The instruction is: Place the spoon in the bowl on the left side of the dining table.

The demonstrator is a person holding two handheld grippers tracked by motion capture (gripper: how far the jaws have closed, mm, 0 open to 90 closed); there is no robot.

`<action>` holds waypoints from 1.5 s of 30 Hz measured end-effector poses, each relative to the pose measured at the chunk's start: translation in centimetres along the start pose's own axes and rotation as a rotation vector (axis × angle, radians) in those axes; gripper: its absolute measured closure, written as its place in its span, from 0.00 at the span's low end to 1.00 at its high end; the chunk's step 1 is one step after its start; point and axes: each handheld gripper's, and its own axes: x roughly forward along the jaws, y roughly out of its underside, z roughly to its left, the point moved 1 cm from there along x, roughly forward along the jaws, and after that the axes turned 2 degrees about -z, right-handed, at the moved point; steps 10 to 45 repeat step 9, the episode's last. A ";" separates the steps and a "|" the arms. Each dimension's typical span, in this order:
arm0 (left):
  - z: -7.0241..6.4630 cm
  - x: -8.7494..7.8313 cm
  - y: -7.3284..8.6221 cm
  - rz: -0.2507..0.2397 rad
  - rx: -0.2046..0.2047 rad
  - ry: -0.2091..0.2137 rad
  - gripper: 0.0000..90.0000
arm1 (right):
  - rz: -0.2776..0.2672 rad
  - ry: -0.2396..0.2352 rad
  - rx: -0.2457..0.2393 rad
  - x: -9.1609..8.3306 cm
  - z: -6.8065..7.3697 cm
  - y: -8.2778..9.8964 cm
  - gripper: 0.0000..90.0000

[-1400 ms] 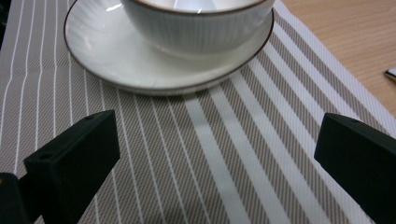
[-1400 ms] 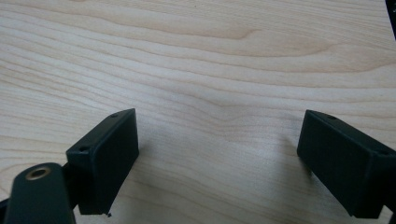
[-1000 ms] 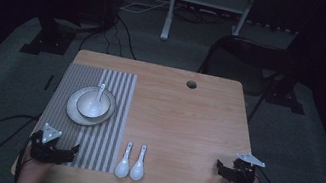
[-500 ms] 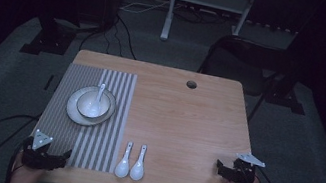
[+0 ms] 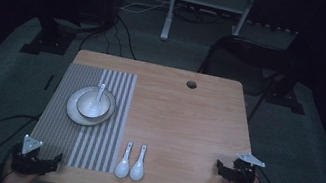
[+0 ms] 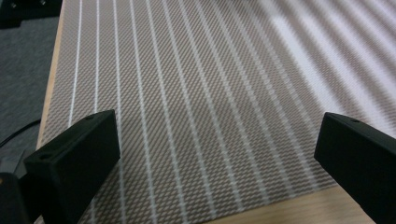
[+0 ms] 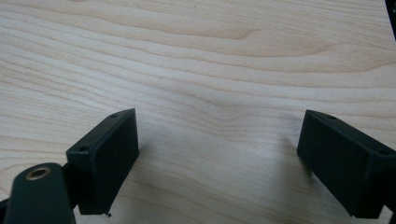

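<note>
High view shows two white spoons [image 5: 131, 161] side by side on the bare worktop [image 5: 185, 126] just right of the striped mat [image 5: 89, 149]; left gripper view has left tongs [image 6: 217, 154] wide over the mat; right gripper view has right tongs [image 7: 217, 158] wide over wood.

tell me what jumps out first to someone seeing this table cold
A white ceramic bowl holding a white spoon sits on a pale round plate, on the grey striped placemat at the left of the light wooden table. Two more white ceramic spoons lie side by side near the front edge. The left gripper and right gripper wait open at the front corners.
</note>
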 end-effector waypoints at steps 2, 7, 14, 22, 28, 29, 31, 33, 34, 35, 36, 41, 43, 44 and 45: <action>0.2 0.1 0.0 0.004 -0.012 -0.004 0.00 | 0.000 0.006 0.006 0.0 0.0 0.0 0.13; 0.3 0.2 -0.1 -0.005 -0.017 -0.023 0.00 | 0.001 0.021 0.019 0.1 -0.1 -0.1 0.13; 0.3 0.3 0.0 0.006 -0.001 -0.029 0.00 | 0.001 0.019 0.017 0.1 -0.1 -0.1 0.13; 0.3 0.3 0.0 0.006 -0.001 -0.029 0.00 | 0.001 0.019 0.017 0.1 -0.1 -0.1 0.13; 0.3 0.3 0.0 0.006 -0.001 -0.029 0.00 | 0.001 0.019 0.017 0.1 -0.1 -0.1 0.13; 0.3 0.3 0.0 0.006 -0.001 -0.029 0.00 | 0.001 0.019 0.017 0.1 -0.1 -0.1 0.13; 0.3 0.3 0.0 0.006 -0.001 -0.029 0.00 | 0.001 0.019 0.017 0.1 -0.1 -0.1 0.13; 0.3 0.3 0.0 0.006 -0.001 -0.029 0.00 | 0.001 0.019 0.017 0.1 -0.1 -0.1 0.13; 0.3 0.3 0.0 0.006 -0.001 -0.029 0.00 | 0.001 0.019 0.017 0.1 -0.1 -0.1 0.13; 0.3 0.3 0.0 0.006 -0.001 -0.029 0.00 | 0.001 0.019 0.017 0.1 -0.1 -0.1 0.13; 0.3 0.3 0.0 0.006 -0.001 -0.029 0.00 | 0.001 0.019 0.017 0.1 -0.1 -0.1 0.13; 0.3 0.3 0.0 0.006 -0.001 -0.029 0.00 | 0.001 0.019 0.017 0.1 -0.1 -0.1 0.13; 0.3 0.3 0.0 0.006 -0.001 -0.029 0.00 | 0.001 0.019 0.017 0.1 -0.1 -0.1 0.13; 0.3 0.3 0.0 0.006 -0.001 -0.029 0.00 | 0.001 0.019 0.017 0.1 -0.1 -0.1 0.13; 0.3 0.3 0.0 0.006 -0.001 -0.029 0.00 | 0.001 0.019 0.017 0.1 -0.1 -0.1 0.13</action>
